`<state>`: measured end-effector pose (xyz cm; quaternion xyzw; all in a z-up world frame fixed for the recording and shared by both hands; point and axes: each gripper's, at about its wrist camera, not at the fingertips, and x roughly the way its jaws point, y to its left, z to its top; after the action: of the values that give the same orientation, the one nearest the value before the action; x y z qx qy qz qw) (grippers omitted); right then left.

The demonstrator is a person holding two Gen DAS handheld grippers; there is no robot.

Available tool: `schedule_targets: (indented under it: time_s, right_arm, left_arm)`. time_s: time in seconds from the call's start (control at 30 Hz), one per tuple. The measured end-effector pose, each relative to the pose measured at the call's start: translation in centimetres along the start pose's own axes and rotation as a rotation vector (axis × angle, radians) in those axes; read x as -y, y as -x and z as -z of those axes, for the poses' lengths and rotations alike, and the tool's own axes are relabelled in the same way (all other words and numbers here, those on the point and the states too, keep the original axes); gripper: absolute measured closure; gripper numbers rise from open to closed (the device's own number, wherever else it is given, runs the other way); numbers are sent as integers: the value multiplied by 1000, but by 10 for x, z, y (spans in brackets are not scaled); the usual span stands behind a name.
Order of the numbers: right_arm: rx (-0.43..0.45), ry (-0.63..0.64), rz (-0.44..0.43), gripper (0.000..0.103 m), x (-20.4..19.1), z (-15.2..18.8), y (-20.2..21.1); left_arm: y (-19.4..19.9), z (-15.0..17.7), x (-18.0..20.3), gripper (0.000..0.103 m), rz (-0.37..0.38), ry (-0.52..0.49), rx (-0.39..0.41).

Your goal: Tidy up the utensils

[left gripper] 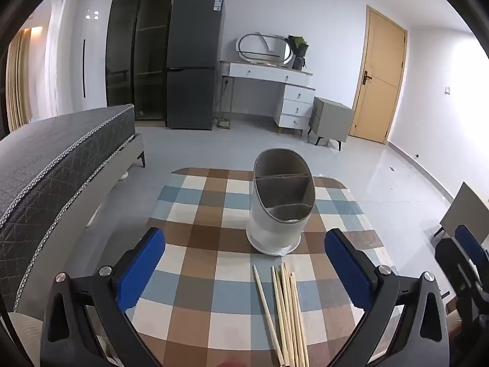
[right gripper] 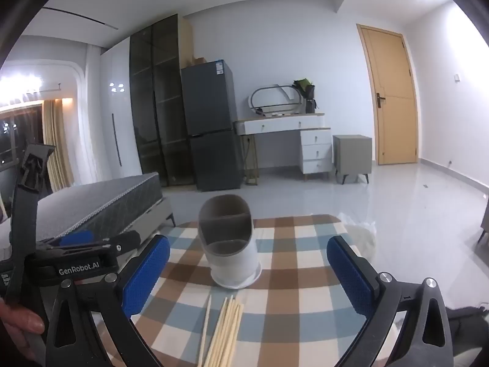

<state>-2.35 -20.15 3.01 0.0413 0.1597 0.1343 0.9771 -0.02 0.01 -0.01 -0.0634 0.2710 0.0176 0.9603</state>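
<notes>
On the checked table [left gripper: 195,278], nothing's sorted yet: chopsticks [left gripper: 285,312] lie loose in a bundle just short of the holder [left gripper: 279,205], one stick slightly apart. I read this as pre-grasp. My left claw [left gripper: 244,269] and right claw [right gripper: 248,272] both stand wide, empty. Sticks sit between and below the pads, holder beyond. Next move: dip, close on the bundle, lift toward a compartment.

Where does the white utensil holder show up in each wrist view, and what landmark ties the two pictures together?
Left wrist: the white utensil holder stands just right of centre on the checkered tablecloth, beyond the chopsticks.
Right wrist: the holder sits slightly left of centre, beyond the chopsticks.
Shared landmark: the dark fridge against the back wall.
</notes>
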Motion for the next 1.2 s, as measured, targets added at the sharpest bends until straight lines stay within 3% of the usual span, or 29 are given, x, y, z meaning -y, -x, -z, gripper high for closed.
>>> schedule_targets:
  time_s: [0.23,0.3,0.8,1.2]
  right_arm:
    - [11,18,9,0,0,1,-2]
    - [13,18,12,0,-2,3,-3]
    - [-2,51,-23,0,-7,3,-2]
    - [3,46,-2,0,-3,2,-2]
  left_arm:
    - [-2,1,13,2,-26,-3,-29]
    - [-2,-2,-1,2,6,30,-37]
    - [-12,4,-5,2,-7,16,-54]
    - [-11,7,-9,2,0,27,-57]
